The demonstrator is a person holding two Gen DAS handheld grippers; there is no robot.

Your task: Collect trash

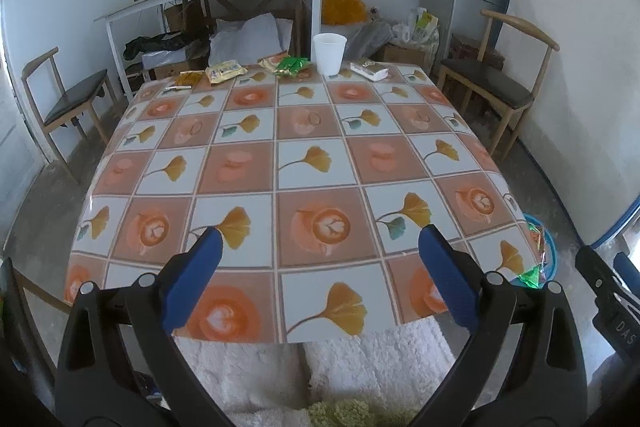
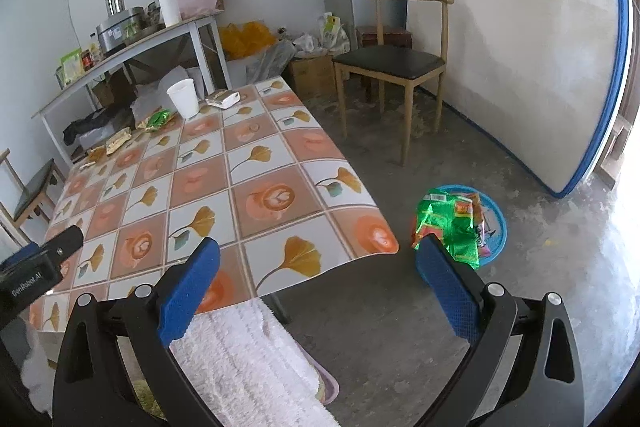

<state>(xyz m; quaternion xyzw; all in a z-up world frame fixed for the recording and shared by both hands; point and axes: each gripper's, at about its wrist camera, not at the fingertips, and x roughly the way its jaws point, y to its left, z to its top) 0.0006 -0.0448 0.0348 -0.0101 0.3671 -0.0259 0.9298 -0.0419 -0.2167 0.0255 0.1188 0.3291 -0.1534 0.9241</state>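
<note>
Both sets of fingers spread wide, nothing between them: left gripper (image 1: 320,247) hangs over the near edge of the tabletop (image 1: 304,163), right gripper (image 2: 318,255) hangs past the near right corner, half over the floor. Remaining trash lies straight ahead of my left fingers, in a loose row along the far edge: yellow wrapper (image 1: 225,71), a smaller orange-brown one (image 1: 188,78) left of it, green wrapper (image 1: 293,65), a white paper cup (image 1: 329,53) standing upright, and a white packet (image 1: 370,69) furthest right. The row runs left to right across my line of reach, and all of it is well apart from either pair of fingers. From the right wrist view the same row sits far ahead and to the left, so I judge the left gripper the nearer and better lined up; the white packet is the one piece the right might take. Blue basin (image 2: 494,223) on the floor, just ahead of my right fingers, already holds shiny green and red wrappers (image 2: 448,223). In the left view the basin is mostly cut off by the table corner. Wrappers too small and blurred to read; whether the cup holds anything I cannot tell. One pale flat scrap at the far left end is hard to make out.
</note>
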